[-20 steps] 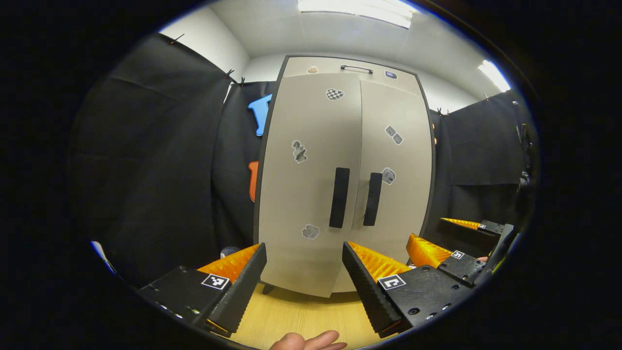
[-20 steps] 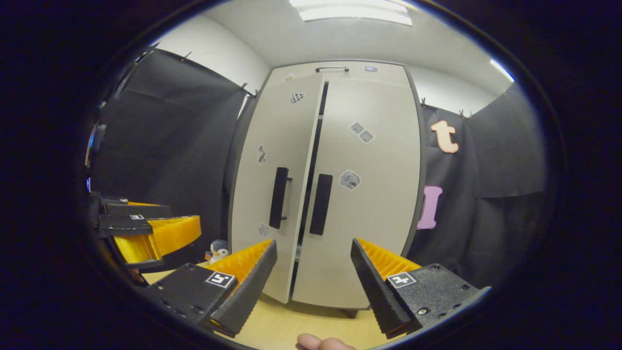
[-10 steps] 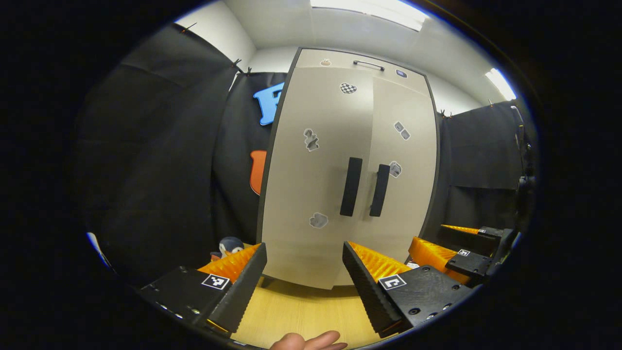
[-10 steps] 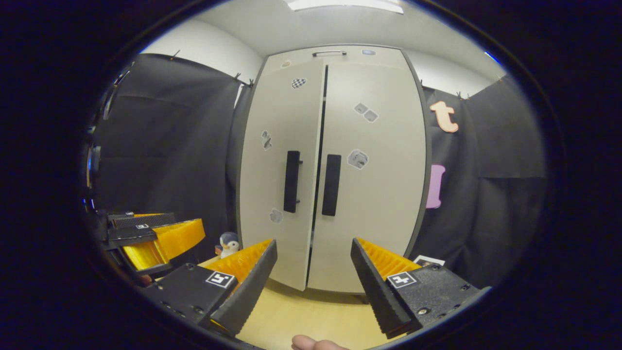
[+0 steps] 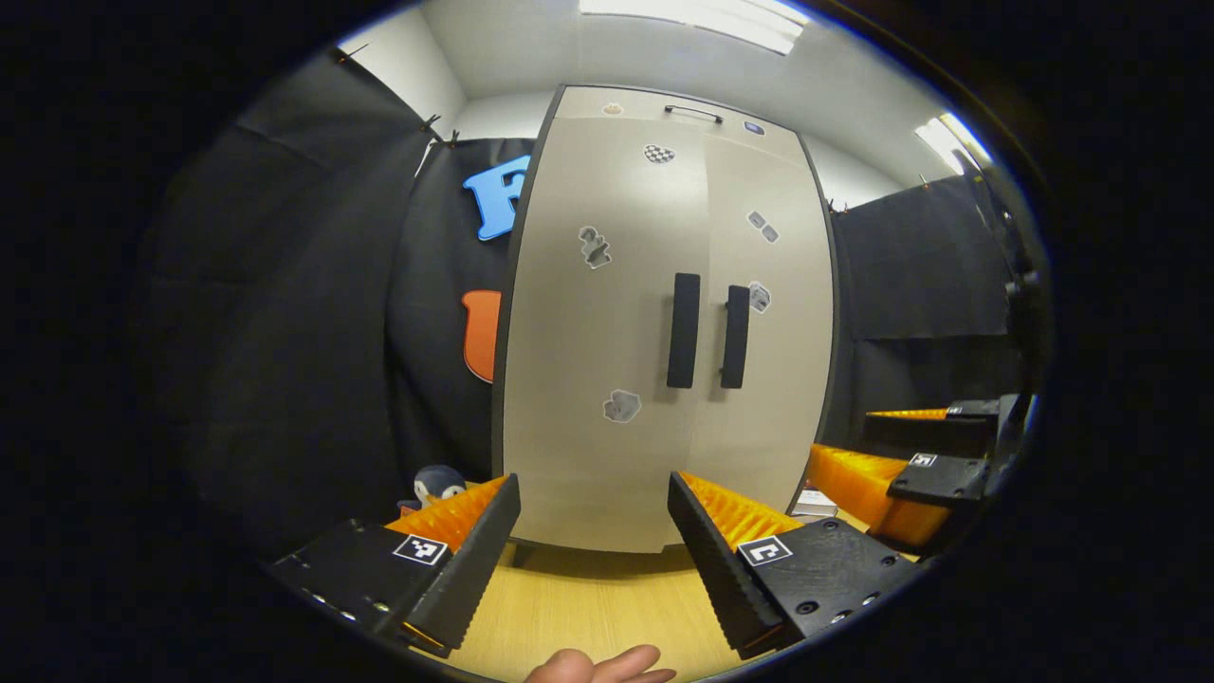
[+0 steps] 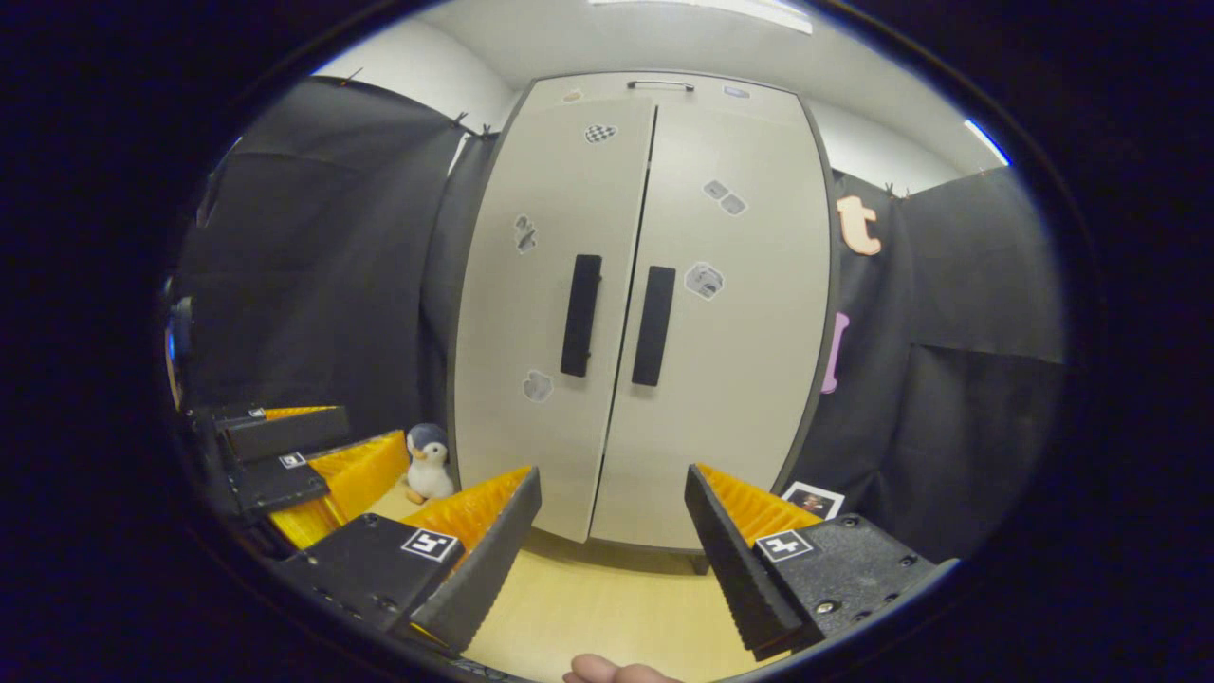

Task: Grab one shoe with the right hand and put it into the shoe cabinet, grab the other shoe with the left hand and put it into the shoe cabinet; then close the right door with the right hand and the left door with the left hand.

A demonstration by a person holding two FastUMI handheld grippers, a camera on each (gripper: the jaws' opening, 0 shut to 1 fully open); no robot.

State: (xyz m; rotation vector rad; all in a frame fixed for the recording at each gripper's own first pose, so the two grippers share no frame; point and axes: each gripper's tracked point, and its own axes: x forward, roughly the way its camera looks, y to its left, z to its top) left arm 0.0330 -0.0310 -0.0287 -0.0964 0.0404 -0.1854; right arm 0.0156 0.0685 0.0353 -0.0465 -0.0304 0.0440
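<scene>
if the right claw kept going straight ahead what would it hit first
Most likely the shoe cabinet, near the bottom of its shut doors around the centre seam. The open right claw has bare floor before it; depth is uncertain.

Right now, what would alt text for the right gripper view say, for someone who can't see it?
A tall shoe cabinet stands ahead with both doors shut, two dark handles side by side at its middle. The right gripper hangs open and empty above a wooden floor. At left are the left gripper and a small penguin toy.

Penguin toy (image 6: 429, 462) left of shoe cabinet (image 6: 645, 313)
</scene>
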